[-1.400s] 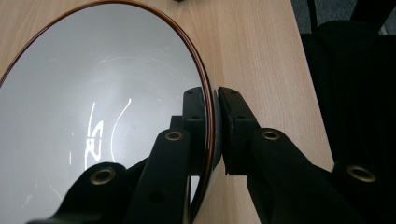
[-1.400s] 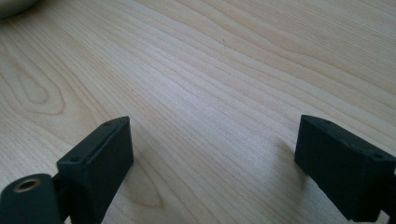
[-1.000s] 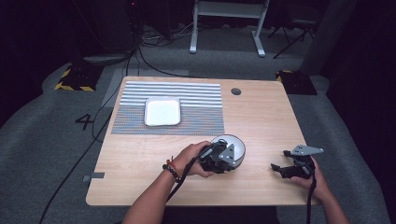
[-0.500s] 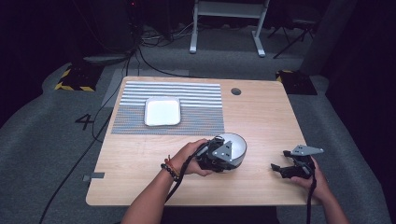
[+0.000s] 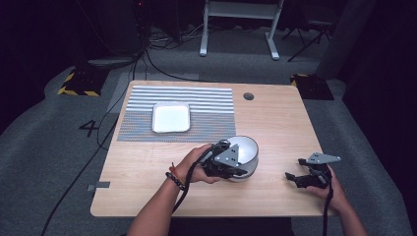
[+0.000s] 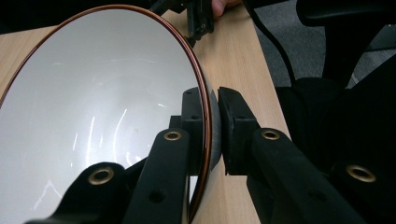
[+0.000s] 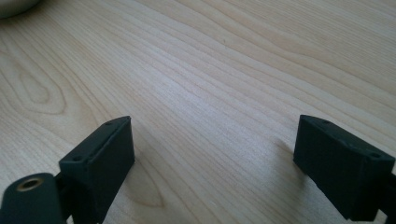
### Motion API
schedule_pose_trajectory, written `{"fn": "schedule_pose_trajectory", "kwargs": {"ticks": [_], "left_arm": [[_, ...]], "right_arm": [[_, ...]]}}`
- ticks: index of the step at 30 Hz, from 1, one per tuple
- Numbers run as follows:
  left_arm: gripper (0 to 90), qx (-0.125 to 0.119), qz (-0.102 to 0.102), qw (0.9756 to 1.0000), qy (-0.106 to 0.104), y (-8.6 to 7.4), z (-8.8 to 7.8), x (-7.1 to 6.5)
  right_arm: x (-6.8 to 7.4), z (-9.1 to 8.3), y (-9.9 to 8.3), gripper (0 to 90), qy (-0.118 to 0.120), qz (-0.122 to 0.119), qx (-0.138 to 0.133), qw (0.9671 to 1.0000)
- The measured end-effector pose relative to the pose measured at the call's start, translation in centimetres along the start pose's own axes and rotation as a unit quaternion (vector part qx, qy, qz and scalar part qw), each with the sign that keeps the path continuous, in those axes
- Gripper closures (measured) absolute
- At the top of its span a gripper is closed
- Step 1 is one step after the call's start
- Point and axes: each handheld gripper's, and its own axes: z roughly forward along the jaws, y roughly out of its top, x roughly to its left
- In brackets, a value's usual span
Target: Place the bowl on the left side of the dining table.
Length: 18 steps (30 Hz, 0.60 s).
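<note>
High view: the left gripper (image 5: 235,166) pinches the white bowl (image 5: 246,153) by its rim (one jaw inside); the right gripper (image 5: 295,178) rests wide open on the table (image 5: 275,123).

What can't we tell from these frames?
- Whether the bowl is lifted or resting on the table: in the high view the left gripper covers its near side.
- Bowl's left side: cut off by the left gripper view's edge.
- Floor marking by the table: small, dim.
- Right gripper jaws' bases: cut off in its own view.
</note>
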Motion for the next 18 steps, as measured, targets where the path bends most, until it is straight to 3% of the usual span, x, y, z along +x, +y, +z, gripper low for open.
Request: {"fn": "schedule_pose_trajectory", "kwargs": {"ticks": [18], "left_arm": [[81.2,0.0,-0.007,0.9997,0.025,-0.8,-2.5,0.5]], "right_arm": [[0.0,0.0,0.0,12.7,0.001,0.0,0.0,1.0]]}}
